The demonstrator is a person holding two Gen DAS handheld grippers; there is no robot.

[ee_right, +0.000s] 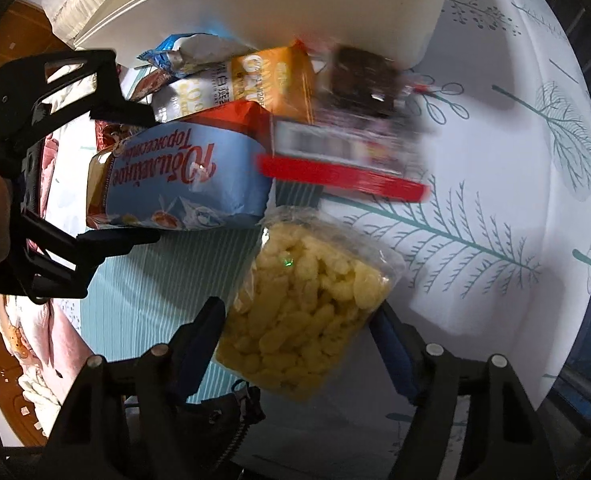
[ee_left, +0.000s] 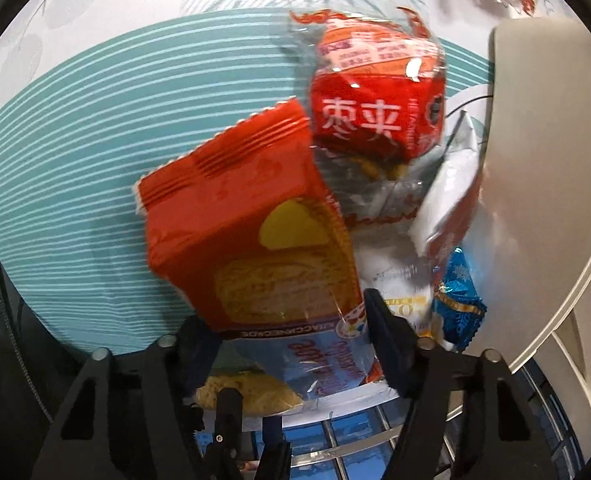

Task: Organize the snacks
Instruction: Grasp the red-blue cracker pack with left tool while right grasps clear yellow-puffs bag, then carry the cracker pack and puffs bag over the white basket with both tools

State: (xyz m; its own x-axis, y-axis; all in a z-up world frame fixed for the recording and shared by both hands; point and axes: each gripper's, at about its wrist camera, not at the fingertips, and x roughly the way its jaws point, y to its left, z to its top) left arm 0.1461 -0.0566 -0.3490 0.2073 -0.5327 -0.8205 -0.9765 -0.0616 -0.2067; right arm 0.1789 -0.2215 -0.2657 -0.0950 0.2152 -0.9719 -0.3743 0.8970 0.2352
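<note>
The left claw (ee_left: pixel 291 332) grips a glossy red-and-blue biscuit pack (ee_left: pixel 255 240) above the table (ee_left: pixel 55 184). Only the right view shows its Cyrillic print. The right claw (ee_right: pixel 299 332) seems clenched on a clear crinkly bag of puffs (ee_right: pixel 307 308).

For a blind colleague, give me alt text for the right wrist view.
The right gripper straddles a clear bag of yellow puffs on a leaf-print cloth. Beyond it, the left gripper holds a blue-and-red biscuit pack amid piled snacks beside a white bin.
</note>
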